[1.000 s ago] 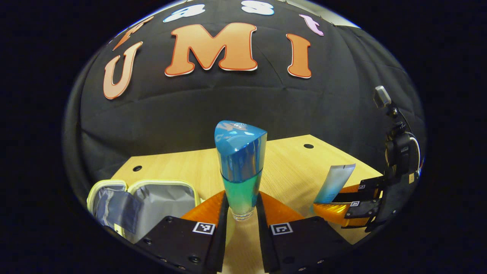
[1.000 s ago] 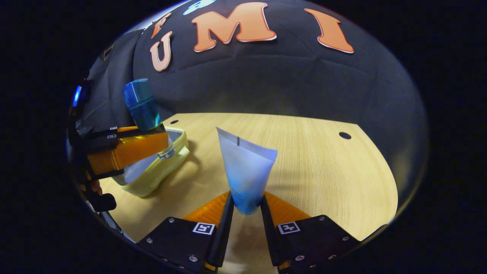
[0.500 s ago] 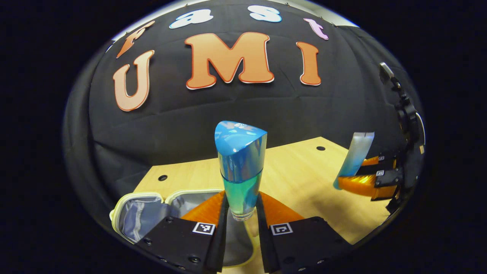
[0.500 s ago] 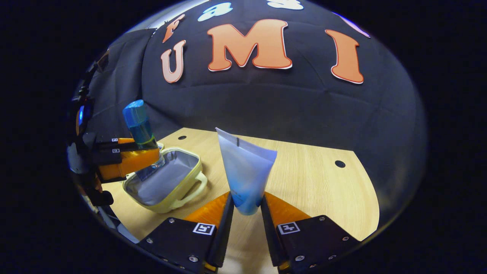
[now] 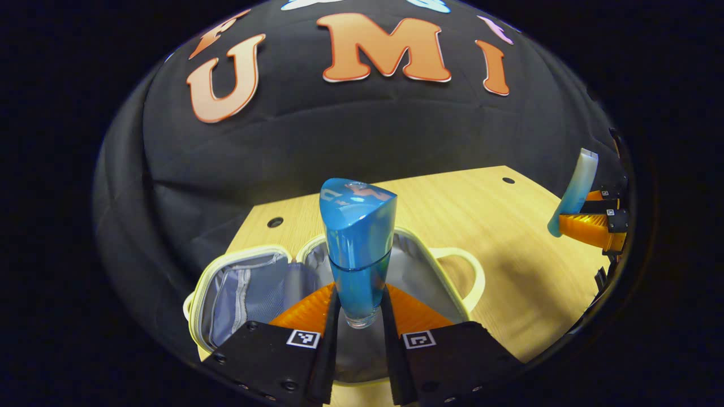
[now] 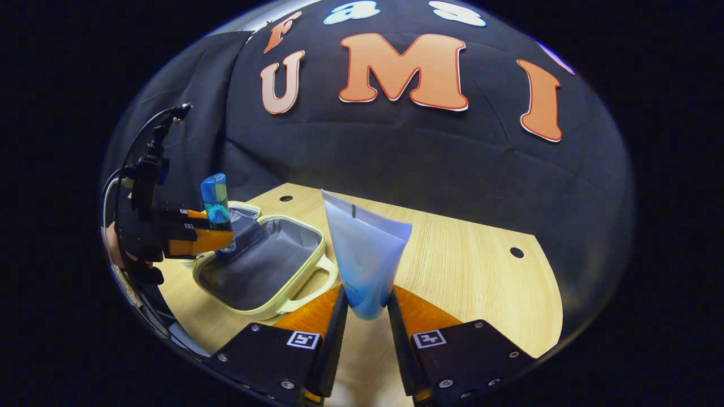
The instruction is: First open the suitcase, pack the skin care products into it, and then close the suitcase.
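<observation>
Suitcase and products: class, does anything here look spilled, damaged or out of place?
Nothing stands out. The suitcase lies open and undamaged on the table; the blue bottle and the tube are held upright, with no spill visible.

My left tongs (image 5: pixel 360 316) have carried the bottle (image 5: pixel 357 249) over the open suitcase (image 5: pixel 249 282). My right tongs (image 6: pixel 365 316) lifted the tube (image 6: pixel 365 263) off the tabletop (image 6: pixel 481 271).

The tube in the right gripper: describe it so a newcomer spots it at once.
Above the wooden table, right of the open suitcase, the right gripper pinches a soft tube. It is pale, flat-crimped on top and blue lower down, unlike the rigid blue bottle.
</observation>
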A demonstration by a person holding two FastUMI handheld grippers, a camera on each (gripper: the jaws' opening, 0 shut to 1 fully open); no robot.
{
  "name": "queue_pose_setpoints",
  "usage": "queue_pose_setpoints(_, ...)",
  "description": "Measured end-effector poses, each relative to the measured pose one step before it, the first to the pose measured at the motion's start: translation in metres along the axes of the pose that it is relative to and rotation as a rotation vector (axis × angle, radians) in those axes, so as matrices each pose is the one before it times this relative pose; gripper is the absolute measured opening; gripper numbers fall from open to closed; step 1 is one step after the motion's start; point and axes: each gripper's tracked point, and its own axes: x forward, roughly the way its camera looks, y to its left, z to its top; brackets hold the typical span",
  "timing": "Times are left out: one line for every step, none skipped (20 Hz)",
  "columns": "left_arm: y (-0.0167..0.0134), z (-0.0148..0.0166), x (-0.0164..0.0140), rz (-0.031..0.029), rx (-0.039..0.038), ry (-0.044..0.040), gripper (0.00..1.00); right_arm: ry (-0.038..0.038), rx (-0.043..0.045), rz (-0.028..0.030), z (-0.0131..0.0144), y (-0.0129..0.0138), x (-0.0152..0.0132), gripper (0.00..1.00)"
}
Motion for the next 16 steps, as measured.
queue_pose_setpoints(0.00485,-0.00760,0.00455,-0.00920,-0.01248,0.02385,0.39,-0.00043,0.00058,-0.00455,0.00234,0.00316,0.00140,0.46)
queue_pose_setpoints(0.00303,-0.00638,0.00574,-0.01525,-0.00687,0.02623,0.39,0.00109,0.00680,0.00165,0.00011,0.00474,0.00173,0.46)
queue_pose_setpoints(0.00221,-0.00550,0.00660,-0.01620,-0.00795,0.02139,0.39,-0.00112,0.00927,-0.00296,0.00153,0.00399,0.00210,0.46)
queue_pose_setpoints(0.00190,-0.00636,0.00668,-0.01388,-0.00542,0.02869,0.39,0.00217,0.01055,0.00218,0.00092,0.00709,0.00087,0.46)
queue_pose_setpoints(0.00233,-0.00688,0.00514,-0.01491,-0.00633,0.02016,0.38,0.00090,0.00903,-0.00415,0.00068,0.00481,0.00264,0.46)
queue_pose_setpoints(0.00043,-0.00584,0.00644,-0.01796,-0.00606,0.02162,0.39,0.00429,0.00851,-0.00036,-0.00157,0.00535,0.00263,0.46)
queue_pose_setpoints(0.00019,-0.00353,0.00706,-0.02098,-0.00387,0.01830,0.39,0.00423,0.00652,-0.00698,-0.00013,0.00373,0.00205,0.46)
queue_pose_setpoints(0.00026,-0.00291,0.00509,-0.01596,0.00040,0.01629,0.39,0.00605,0.00814,-0.00350,-0.00197,0.00556,0.00158,0.41)
queue_pose_setpoints(-0.00004,-0.00405,0.00512,-0.01781,0.00027,0.01892,0.39,0.00327,0.00917,-0.00432,-0.00044,0.00540,0.00251,0.46)
queue_pose_setpoints(-0.00197,-0.00286,0.00316,-0.01881,-0.00080,0.01594,0.39,0.00117,0.00882,-0.00252,0.00042,0.00540,0.00132,0.46)
queue_pose_setpoints(-0.00128,-0.00449,0.00426,-0.01970,-0.00024,0.02639,0.39,0.00242,0.00771,0.00220,0.00124,0.00536,0.00185,0.46)
queue_pose_setpoints(-0.00068,-0.00368,0.00631,-0.02136,0.00175,0.01819,0.39,0.00193,0.00514,-0.00032,-0.00071,0.00538,0.00061,0.46)
queue_pose_setpoints(-0.00270,-0.00705,0.00305,-0.02494,0.00588,0.04468,0.39,0.00356,0.00690,0.00441,-0.00059,0.00595,0.00155,0.46)
queue_pose_setpoints(-0.00147,-0.00430,0.00287,-0.01909,-0.00105,0.02012,0.39,0.00484,0.00724,0.00167,-0.00011,0.00452,0.00115,0.46)
queue_pose_setpoints(-0.00124,-0.00823,0.00548,-0.01000,-0.00681,0.03771,0.39,0.00448,0.00865,0.00404,-0.00014,0.00403,0.00065,0.46)
queue_pose_setpoints(-0.00212,-0.00269,0.00173,-0.00715,-0.00968,0.01530,0.39,0.00427,0.01006,0.00028,-0.00050,0.00356,0.00180,0.46)
